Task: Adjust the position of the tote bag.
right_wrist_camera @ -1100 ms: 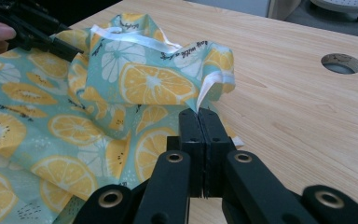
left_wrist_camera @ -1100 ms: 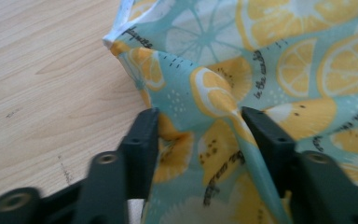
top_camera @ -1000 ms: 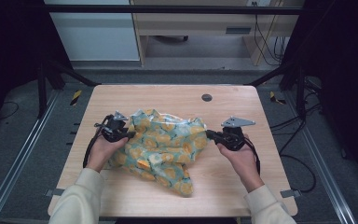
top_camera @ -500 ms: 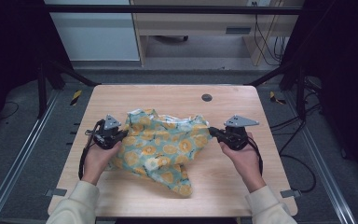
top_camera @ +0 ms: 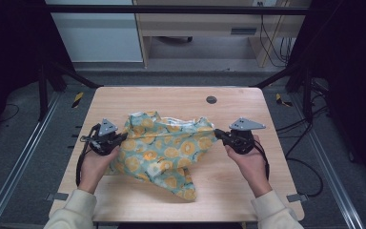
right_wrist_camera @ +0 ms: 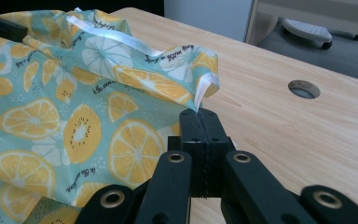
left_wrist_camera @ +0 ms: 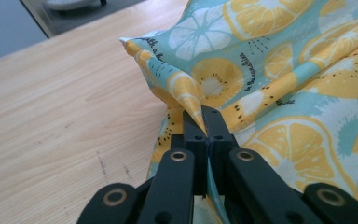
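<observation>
A teal cloth (top_camera: pixel 167 148) printed with orange and lemon slices lies bunched on the wooden table (top_camera: pixel 171 98), drawn out between my two grippers. My left gripper (top_camera: pixel 123 137) is at its left edge. In the left gripper view the jaws (left_wrist_camera: pixel 200 114) are shut on a pinched fold of the cloth (left_wrist_camera: pixel 261 70). My right gripper (top_camera: pixel 216 132) is at the cloth's right corner. In the right gripper view its jaws (right_wrist_camera: pixel 198 116) are shut on the hem of the cloth (right_wrist_camera: pixel 74 112), beside a white ribbon (right_wrist_camera: pixel 205 86).
A round cable hole (top_camera: pixel 211 99) sits in the table beyond the cloth, right of centre. Bare wood lies all round the cloth. Dark frame rails flank the table. A desk (top_camera: pixel 209 24) stands on the floor behind it.
My left gripper has moved left and a little nearer the person, pulling the cloth's left edge with it so the cloth is spread wider. The right gripper has stayed put.
</observation>
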Motion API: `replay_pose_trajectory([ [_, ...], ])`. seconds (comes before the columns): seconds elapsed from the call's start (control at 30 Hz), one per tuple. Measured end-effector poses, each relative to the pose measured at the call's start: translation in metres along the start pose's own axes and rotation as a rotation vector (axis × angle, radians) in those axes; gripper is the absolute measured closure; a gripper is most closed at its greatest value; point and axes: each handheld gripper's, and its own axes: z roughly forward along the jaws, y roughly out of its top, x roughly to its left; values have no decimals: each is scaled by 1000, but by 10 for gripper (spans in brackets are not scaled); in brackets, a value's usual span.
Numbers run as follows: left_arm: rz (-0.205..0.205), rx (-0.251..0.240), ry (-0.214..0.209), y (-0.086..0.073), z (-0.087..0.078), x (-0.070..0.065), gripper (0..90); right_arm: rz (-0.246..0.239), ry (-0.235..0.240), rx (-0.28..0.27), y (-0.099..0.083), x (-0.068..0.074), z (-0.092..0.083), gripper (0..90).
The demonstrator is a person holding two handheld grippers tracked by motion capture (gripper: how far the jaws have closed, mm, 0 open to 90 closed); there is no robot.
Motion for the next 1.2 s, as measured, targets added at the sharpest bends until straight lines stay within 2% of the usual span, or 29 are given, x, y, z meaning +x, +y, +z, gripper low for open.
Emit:
replay_pose_trajectory([
  [0.4, 34, -86, 17, 3, -25, -10, 900, -21, -10, -42, 9, 3, -18, 900],
  [0.5, 26, -110, 17, 2, -28, -12, 900, -18, -8, -46, 9, 3, -21, 900],
  [0.6, 40, -134, 21, 3, -30, -14, 900, -22, -20, -44, 12, 2, -22, 900],
  [0.83, 52, -166, 23, -5, -32, -20, 900, -37, -39, -63, 13, 4, -27, 900],
  [1.0, 55, -171, 23, -3, -34, -23, 900, -53, -42, -54, 11, 7, -35, 900],
  [1.1, 68, -191, 26, -2, -37, -24, 900, -65, -42, -69, 13, 8, -41, 900],
  [1.13, 56, -190, 23, -3, -39, -25, 900, -69, -42, -69, 14, 9, -41, 900],
  [1.2, 74, -197, 28, -4, -40, -24, 900, -80, -44, -67, 13, 9, -42, 900],
])
